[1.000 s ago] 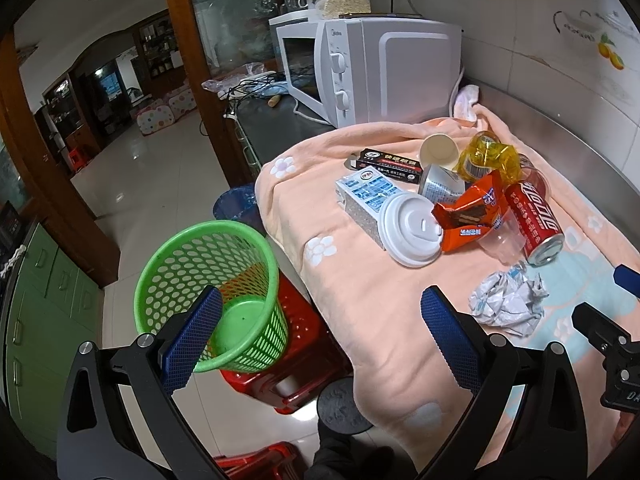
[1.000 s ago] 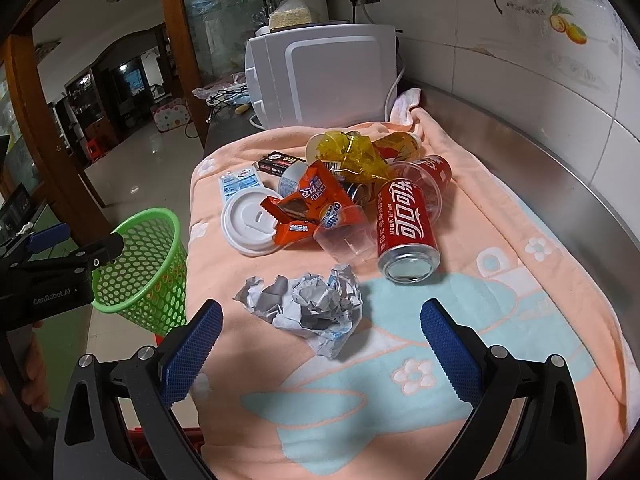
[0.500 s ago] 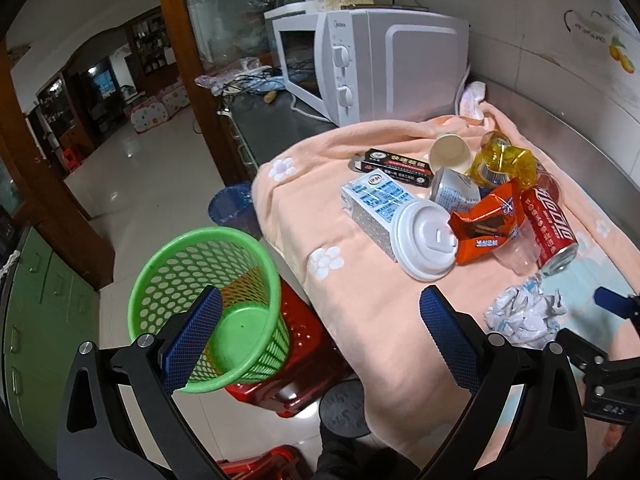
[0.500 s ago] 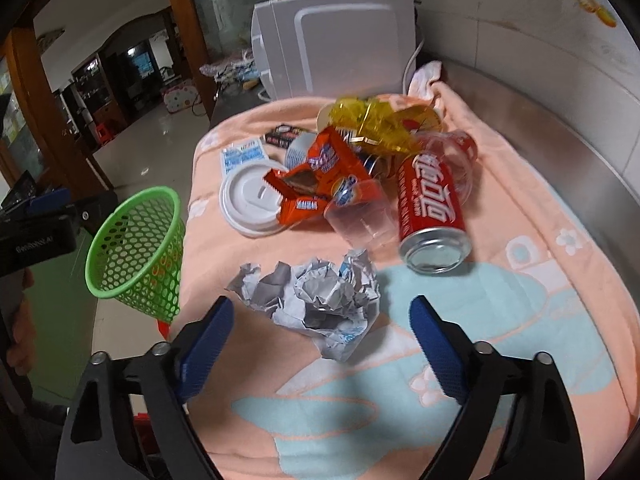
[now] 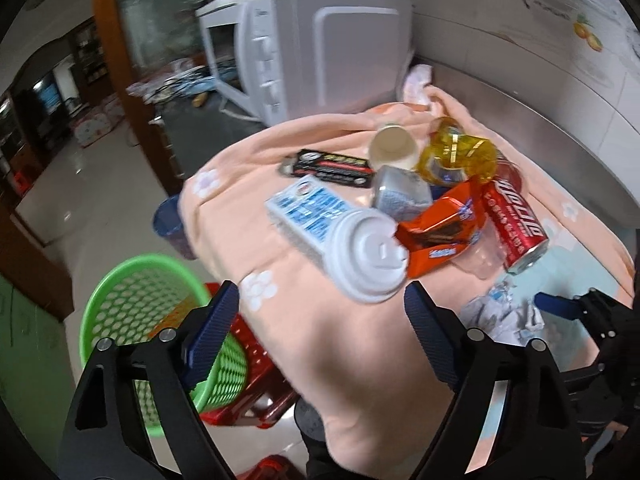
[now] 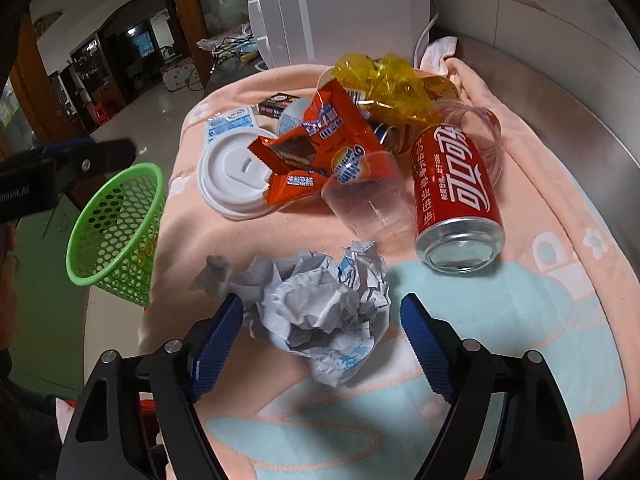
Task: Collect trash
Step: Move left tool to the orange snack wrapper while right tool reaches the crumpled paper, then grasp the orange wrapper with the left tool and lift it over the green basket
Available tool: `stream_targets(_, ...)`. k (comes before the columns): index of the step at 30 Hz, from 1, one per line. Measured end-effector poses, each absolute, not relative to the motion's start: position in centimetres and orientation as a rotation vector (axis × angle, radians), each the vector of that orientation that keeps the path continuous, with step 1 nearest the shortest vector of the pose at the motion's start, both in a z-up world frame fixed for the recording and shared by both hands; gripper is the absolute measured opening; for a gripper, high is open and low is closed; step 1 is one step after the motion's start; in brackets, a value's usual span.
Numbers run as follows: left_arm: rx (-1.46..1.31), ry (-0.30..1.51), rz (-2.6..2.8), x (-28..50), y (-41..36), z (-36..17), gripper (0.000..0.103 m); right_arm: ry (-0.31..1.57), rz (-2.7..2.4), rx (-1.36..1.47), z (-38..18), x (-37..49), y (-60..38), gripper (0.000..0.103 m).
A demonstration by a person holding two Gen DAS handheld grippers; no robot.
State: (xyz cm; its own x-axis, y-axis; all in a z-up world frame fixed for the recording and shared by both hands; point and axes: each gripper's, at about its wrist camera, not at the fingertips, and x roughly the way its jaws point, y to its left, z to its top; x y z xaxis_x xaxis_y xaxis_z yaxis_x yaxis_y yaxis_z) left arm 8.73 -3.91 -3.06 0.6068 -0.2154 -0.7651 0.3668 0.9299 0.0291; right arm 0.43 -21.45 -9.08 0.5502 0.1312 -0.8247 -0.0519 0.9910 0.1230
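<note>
Left to right. The green basket point(image 6: 116, 236) stands off the left edge of the surface point(image 6: 532, 296), below its level, and looks empty. Your left tool point(image 5: 320, 320) has swung in from above the basket toward the surface; it is spread wide and carries nothing, and the white lid point(image 5: 370, 258) lies just ahead of it. Your right tool point(image 6: 320, 328) has come down and forward over the last second, so its wide-spread fingers now flank the crumpled paper point(image 6: 316, 312) without pressing it. Farther right lie the orange wrapper point(image 6: 320, 148), a clear cup point(image 6: 372, 200) and the red can point(image 6: 456, 192), untouched. Judgement: collection has barely begun; the paper is the first piece, ready to be pinched.
</note>
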Motion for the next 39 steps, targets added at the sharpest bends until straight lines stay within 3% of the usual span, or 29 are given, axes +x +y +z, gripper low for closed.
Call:
stream_targets(9,0.238,0.843,-0.603,10.6,-8.8,-3.6,0.073,0.984,0.135,0.139,-9.7,0.5,-22.3,0.058)
stream_targets(17,0.249,0.878,-0.730,12.8,-12.6,-4.5,0.072,0.968,0.135,0.162,-9.1,-0.1,-22.5,0.050)
stream_targets(23,0.270,0.927,-0.776,14.6,-14.6,-6.0,0.062,0.963,0.132,0.169,-8.7,-0.7,-22.9,0.049)
stream_targets(27,0.283,0.950,-0.803,15.1,-15.2,-6.7,0.044,0.962,0.126,0.181,-8.6,-0.8,-23.2,0.048)
stream_targets(32,0.281,0.945,-0.826,15.0,-15.1,-6.8,0.031,0.958,0.120,0.185,-8.4,-0.9,-23.4,0.048)
stream_targets(39,0.258,0.918,-0.810,14.4,-14.0,-6.0,0.027,0.943,0.124,0.186,-7.8,-1.2,-23.3,0.047)
